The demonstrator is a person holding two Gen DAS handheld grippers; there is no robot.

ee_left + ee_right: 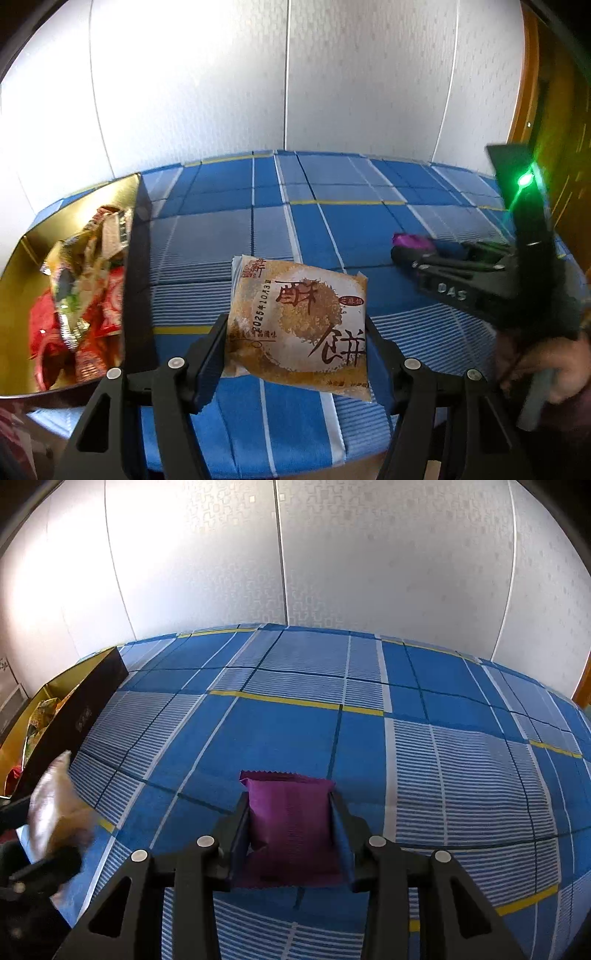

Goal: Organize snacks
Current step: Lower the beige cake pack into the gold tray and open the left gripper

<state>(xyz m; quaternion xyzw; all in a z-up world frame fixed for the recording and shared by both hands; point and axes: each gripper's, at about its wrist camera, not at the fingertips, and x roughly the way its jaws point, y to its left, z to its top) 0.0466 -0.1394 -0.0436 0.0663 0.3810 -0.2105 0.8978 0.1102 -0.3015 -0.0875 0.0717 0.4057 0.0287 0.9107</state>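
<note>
My left gripper (295, 325) is shut on a tan pastry packet (295, 291) with brown characters, held flat just above the cloth. To its left stands a dark box (138, 277) with a gold inside, holding several bright snack packets (85, 280). In the right wrist view my right gripper (288, 801) is shut on a small purple packet (291, 823), both pads against its sides. The left wrist view shows that right gripper (406, 251) at the right, with the purple packet (410, 240) at its tips. The tan packet (51, 805) appears blurred at the left of the right wrist view.
A blue plaid cloth (295, 720) covers the table, which ends at pale wall panels (369, 554) behind. The box (85, 705) sits at the table's left edge. A person's hand (546, 365) holds the right gripper's handle. A wooden door frame (528, 92) stands at the far right.
</note>
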